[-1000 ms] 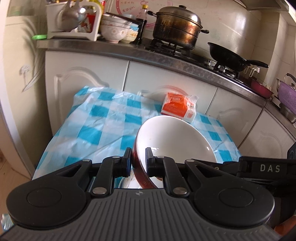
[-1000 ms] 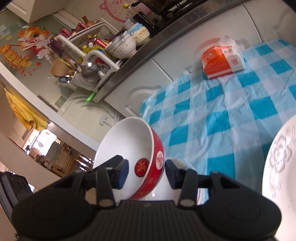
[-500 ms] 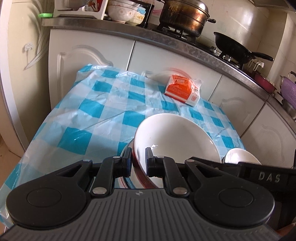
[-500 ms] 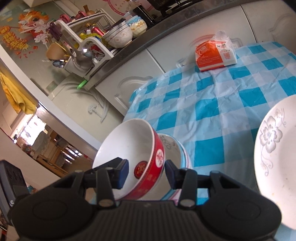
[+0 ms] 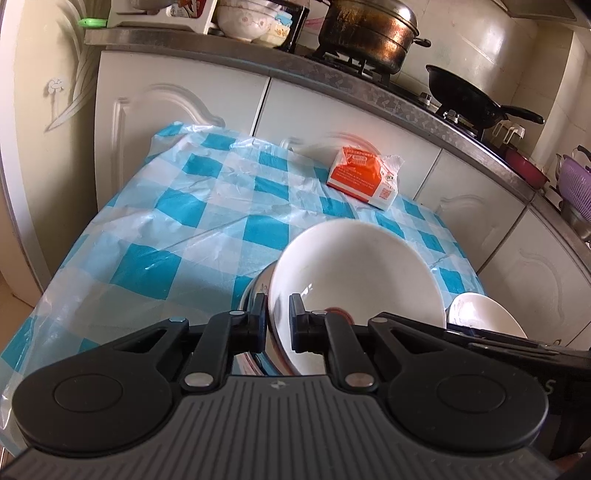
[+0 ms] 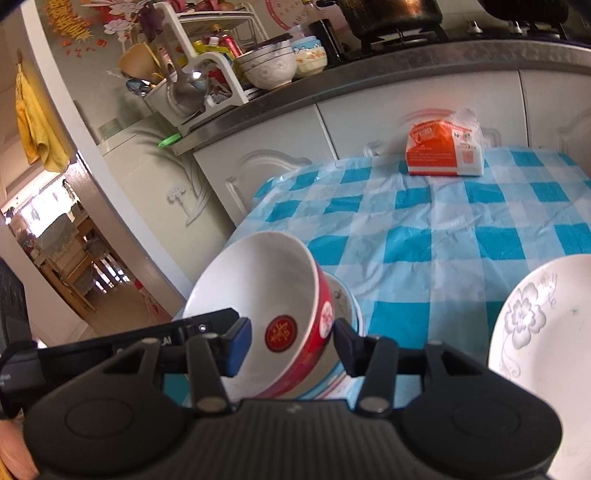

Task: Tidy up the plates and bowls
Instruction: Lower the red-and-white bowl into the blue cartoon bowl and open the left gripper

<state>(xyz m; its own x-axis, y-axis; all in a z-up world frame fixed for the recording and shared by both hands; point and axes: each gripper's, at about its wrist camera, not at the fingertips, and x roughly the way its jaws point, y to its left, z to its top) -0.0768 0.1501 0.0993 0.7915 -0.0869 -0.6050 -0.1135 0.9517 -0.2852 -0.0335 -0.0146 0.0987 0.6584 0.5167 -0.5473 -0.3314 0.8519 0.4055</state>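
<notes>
A red bowl with a white inside [image 5: 354, 269] [image 6: 266, 291] is tilted in a second, patterned bowl [image 6: 345, 301] [image 5: 255, 295] on the checked table. My left gripper [image 5: 277, 323] is shut on the red bowl's near rim. My right gripper [image 6: 291, 343] is open, its fingers on either side of the red bowl's rim without pinching it. A white flowered plate [image 6: 546, 317] [image 5: 484, 314] lies to the right of the bowls.
An orange and white packet [image 5: 364, 177] [image 6: 443, 149] lies at the table's far edge. The blue checked plastic cloth [image 5: 166, 229] covers the table. Behind it are white cabinets, a counter with a pot [image 5: 369, 33], a pan [image 5: 465, 98] and a dish rack [image 6: 192, 77].
The red bowl has come down from above the table into the patterned bowl. Both grippers moved down and forward with it. The right gripper stayed open.
</notes>
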